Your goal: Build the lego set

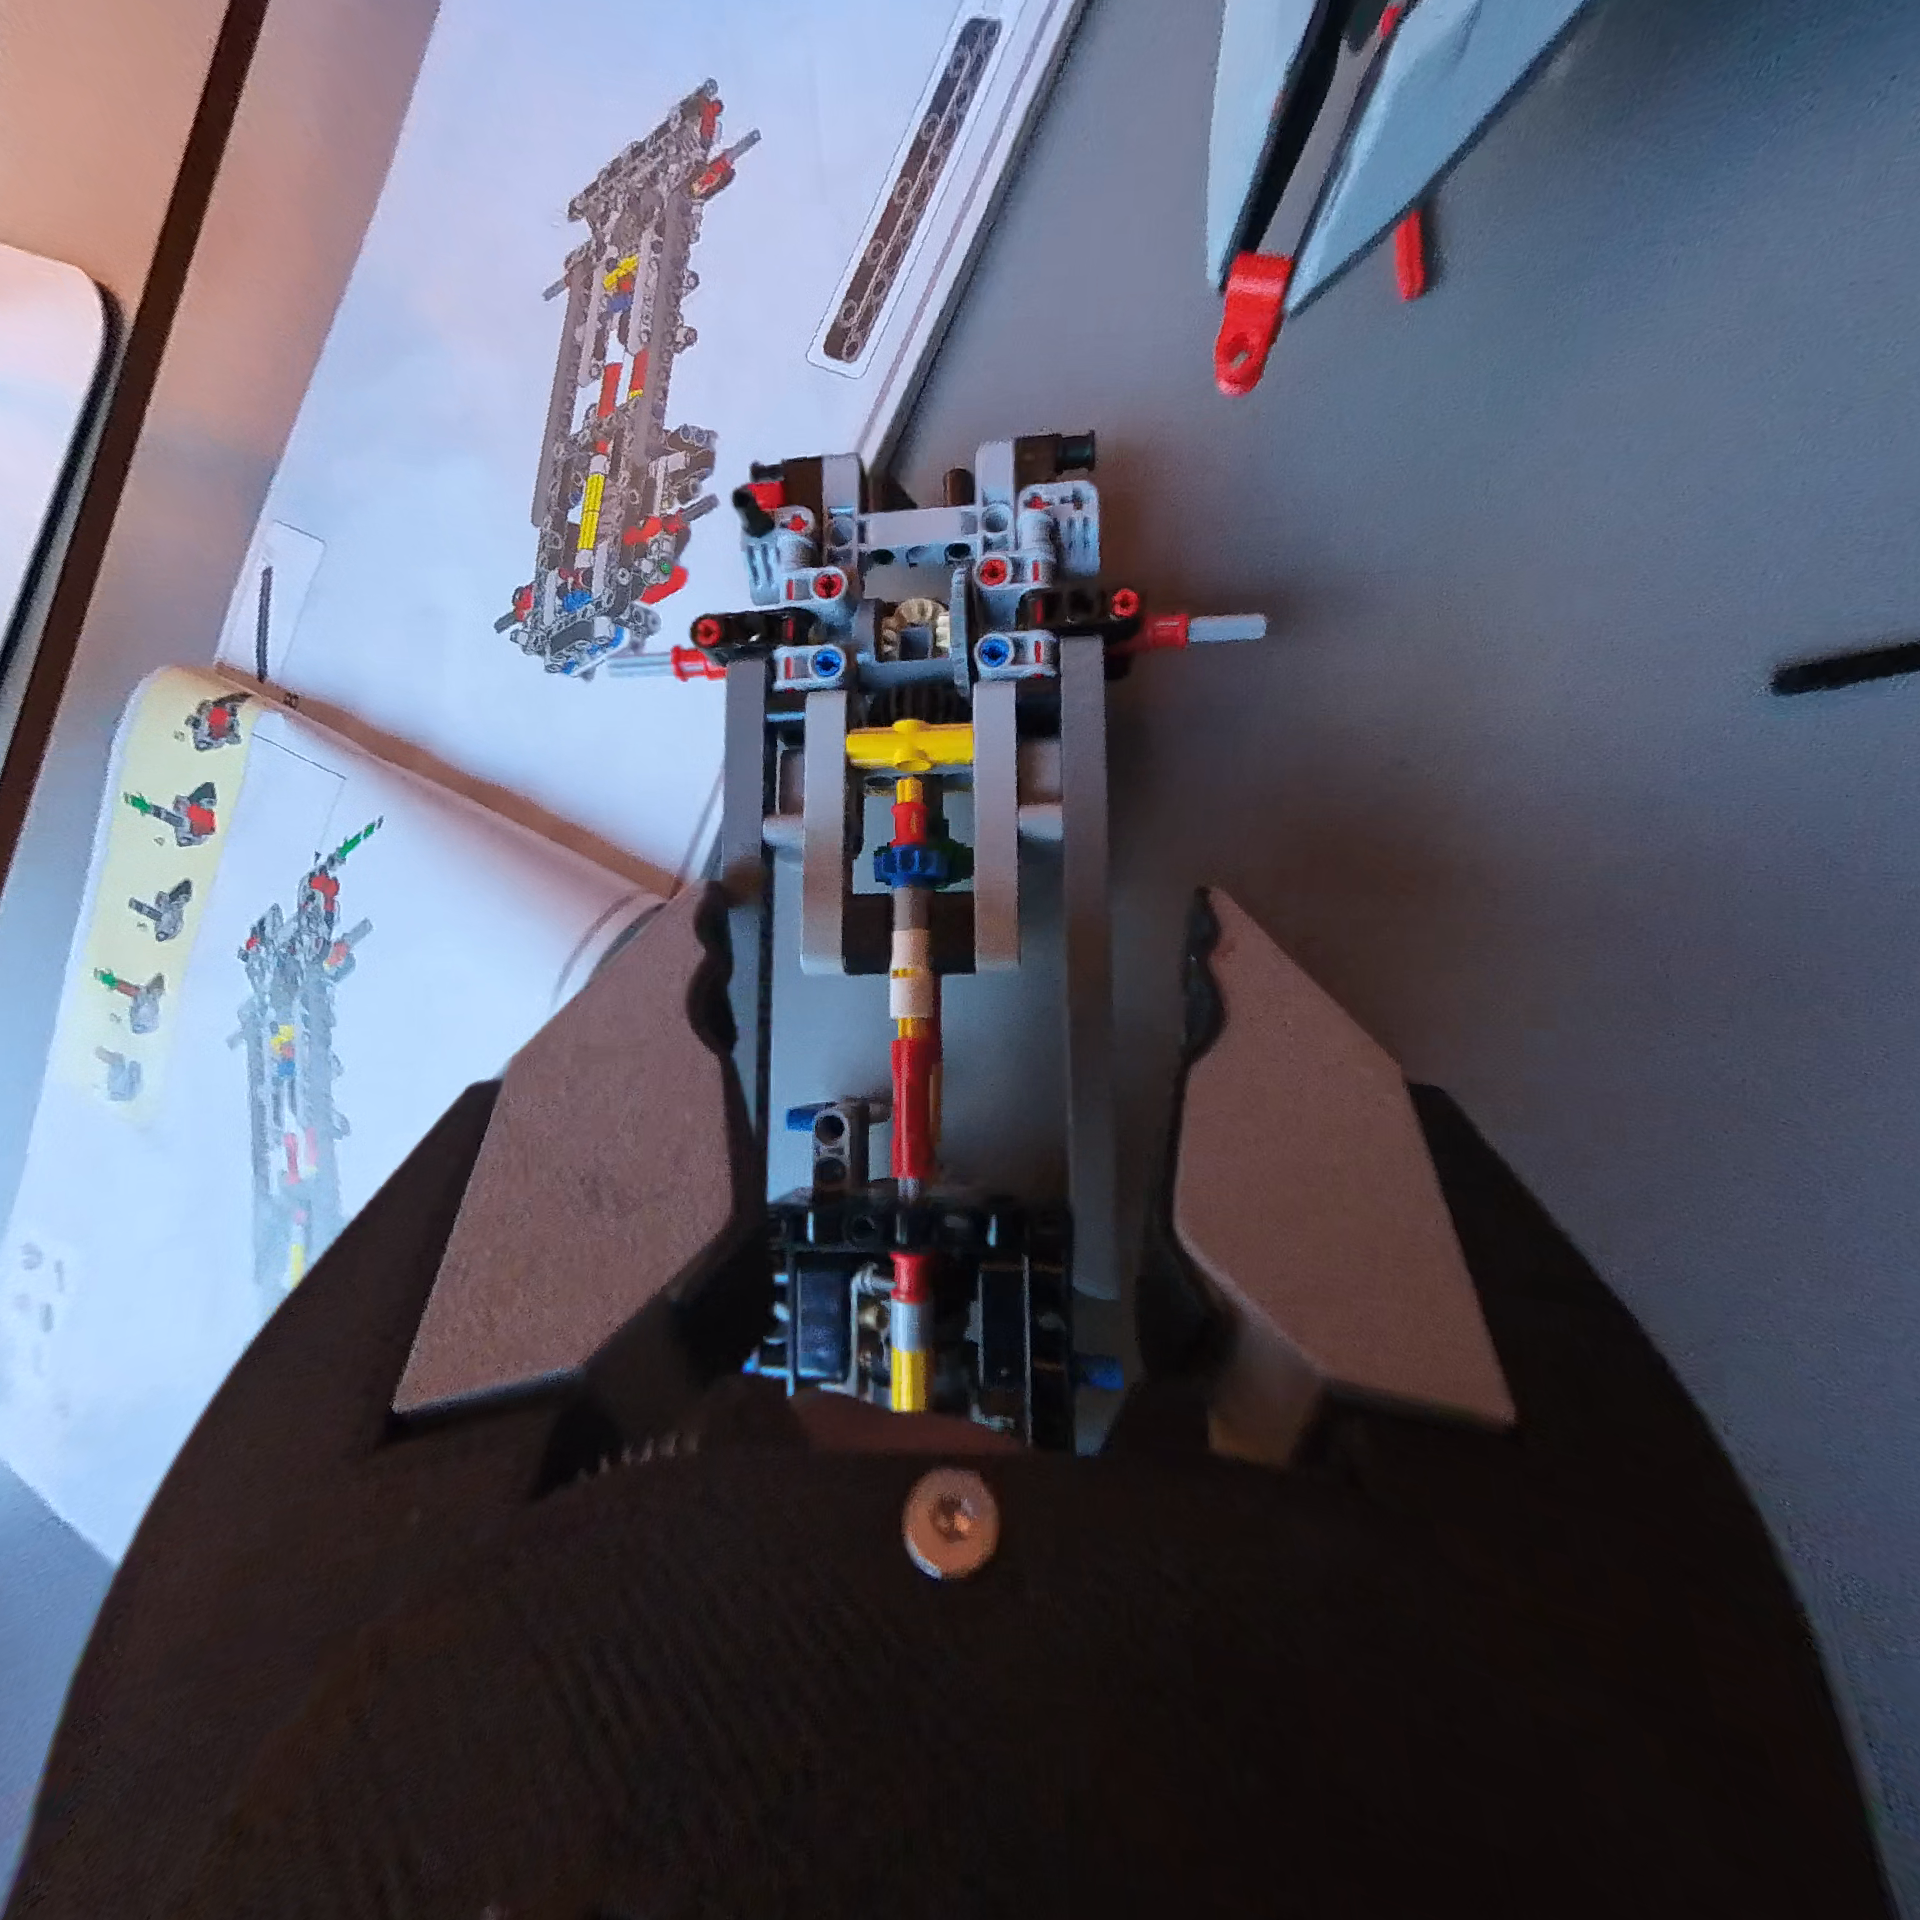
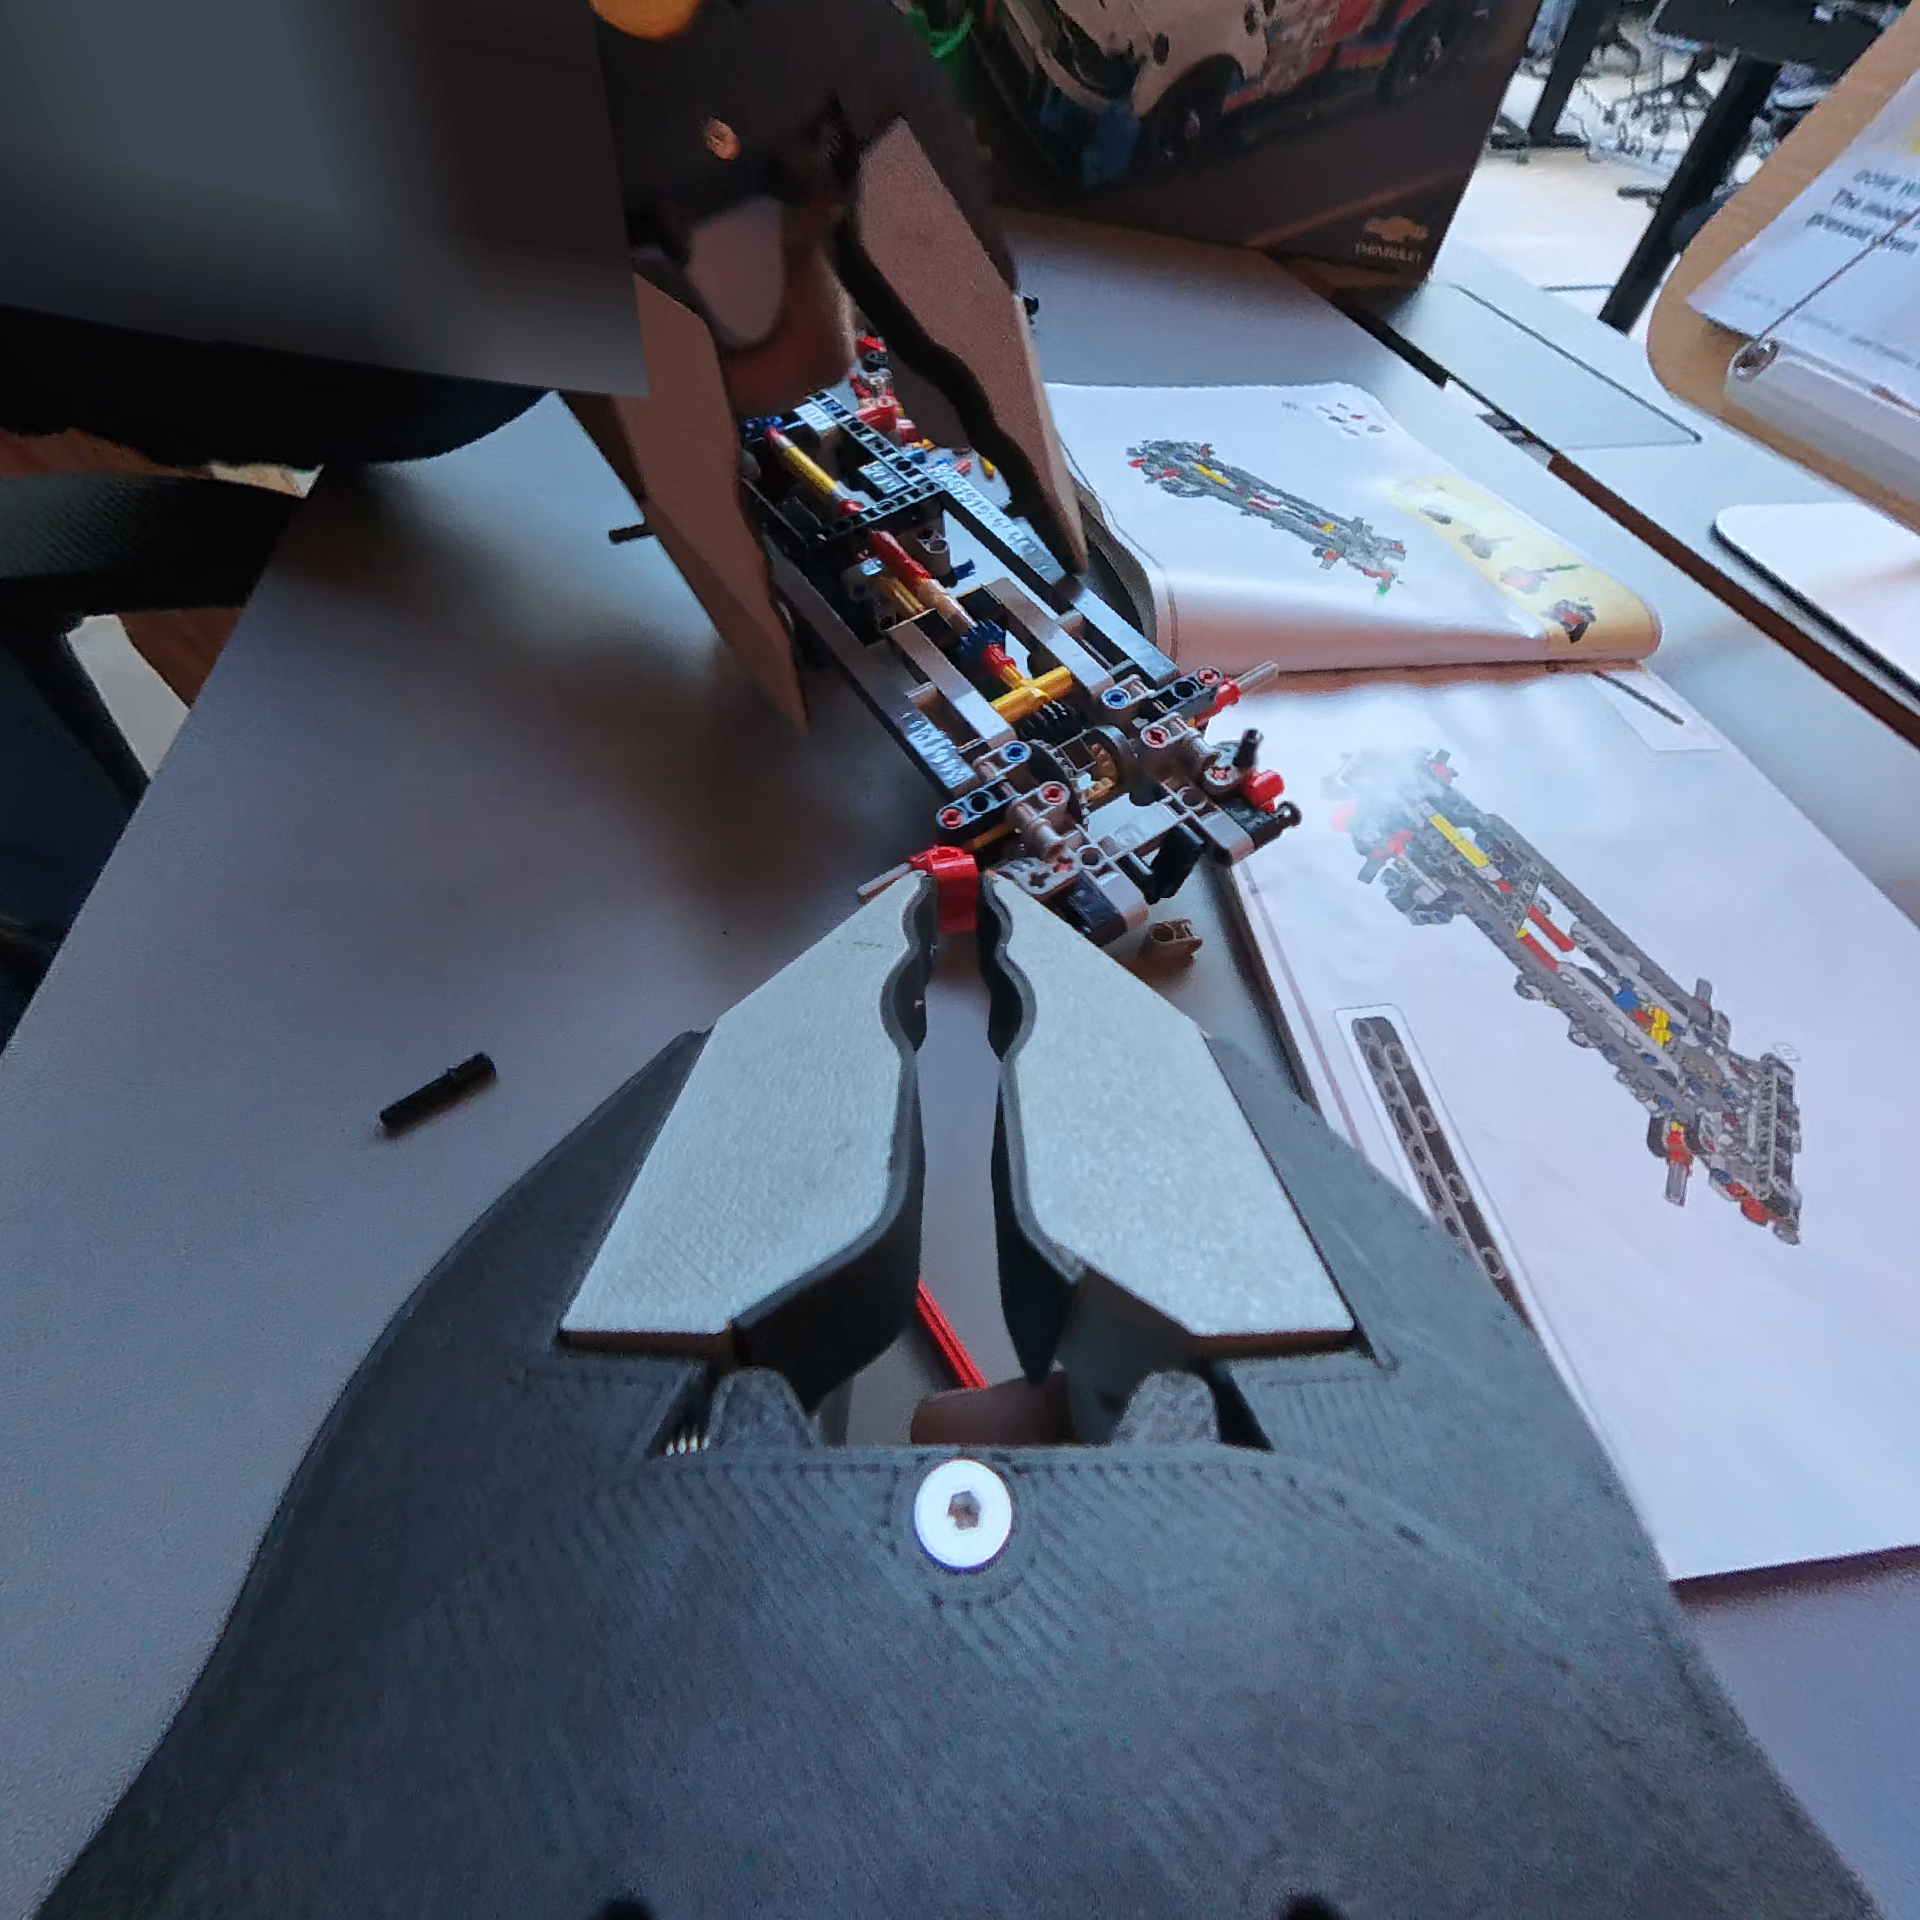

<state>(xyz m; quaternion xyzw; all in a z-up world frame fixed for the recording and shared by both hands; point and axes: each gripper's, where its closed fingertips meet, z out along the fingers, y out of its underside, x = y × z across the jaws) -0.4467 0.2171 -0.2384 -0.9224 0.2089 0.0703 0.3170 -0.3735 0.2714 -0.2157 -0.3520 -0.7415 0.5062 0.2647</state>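
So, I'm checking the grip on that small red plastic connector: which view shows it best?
The right wrist view: the red connector sits pinched between the right gripper's fingertips, close up. The left wrist view shows it farther off, at that gripper's tips.

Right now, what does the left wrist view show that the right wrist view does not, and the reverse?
Only the left wrist view: the left claw from behind, open astride the brick chassis.

Only the right wrist view: a boxed car set, a small brown piece.

Both: chassis, instruction booklet, right claw gripping a red connector, black pin.
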